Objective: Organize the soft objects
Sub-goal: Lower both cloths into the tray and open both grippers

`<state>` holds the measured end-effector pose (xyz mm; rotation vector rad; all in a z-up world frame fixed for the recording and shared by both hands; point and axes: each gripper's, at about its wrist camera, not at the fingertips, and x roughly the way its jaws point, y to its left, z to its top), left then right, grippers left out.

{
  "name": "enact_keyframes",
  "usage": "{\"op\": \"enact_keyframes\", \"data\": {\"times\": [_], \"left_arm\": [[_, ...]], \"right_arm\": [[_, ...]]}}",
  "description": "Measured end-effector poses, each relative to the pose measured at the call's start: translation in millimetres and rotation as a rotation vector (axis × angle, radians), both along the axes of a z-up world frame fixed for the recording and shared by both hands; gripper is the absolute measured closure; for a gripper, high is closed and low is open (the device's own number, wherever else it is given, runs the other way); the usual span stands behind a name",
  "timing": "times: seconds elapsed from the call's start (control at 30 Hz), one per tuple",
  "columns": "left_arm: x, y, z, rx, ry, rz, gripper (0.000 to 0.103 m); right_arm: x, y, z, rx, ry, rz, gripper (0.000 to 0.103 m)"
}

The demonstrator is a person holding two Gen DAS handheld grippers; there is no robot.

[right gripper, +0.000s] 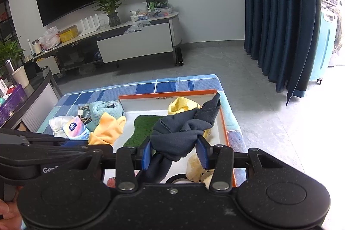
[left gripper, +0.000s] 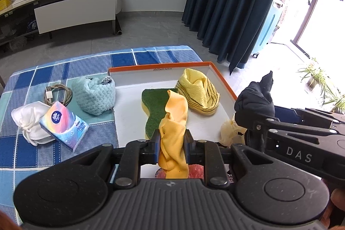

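A: Left wrist view: at lower centre of the frame the left gripper is seen closed tight on an orange cloth, which is pinched mid-length, one end standing up above the jaws and the other hanging below. It is held over the white tray with the orange rim.

B: And the other gripper?

A: In the right wrist view, the right gripper is clamped about half-wide on a bunched dark grey cloth, at lower centre, also above the tray.

B: How are the cloths expected to handle?

A: Both are judged light and limp; no shape is kept, so loose ends will drape and drag. A bunched fold is best taken, as done here, since a single edge could slip out.

B: What is already in the tray?

A: A green scouring sponge and a rolled yellow towel are seen at centre frame. To the left, on the checked table, a pale blue fluffy piece, a white pouch and a tissue pack lie outside it.
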<state>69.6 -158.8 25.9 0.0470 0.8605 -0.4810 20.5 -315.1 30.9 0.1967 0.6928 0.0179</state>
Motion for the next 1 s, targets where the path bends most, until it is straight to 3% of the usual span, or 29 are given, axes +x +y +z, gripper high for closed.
{"op": "enact_keyframes", "data": {"times": [1.0], "left_arm": [[21, -28, -16, 0.007, 0.039, -0.065, 0.080]], "right_arm": [[60, -16, -5, -0.042, 0.026, 0.044, 0.048]]}}
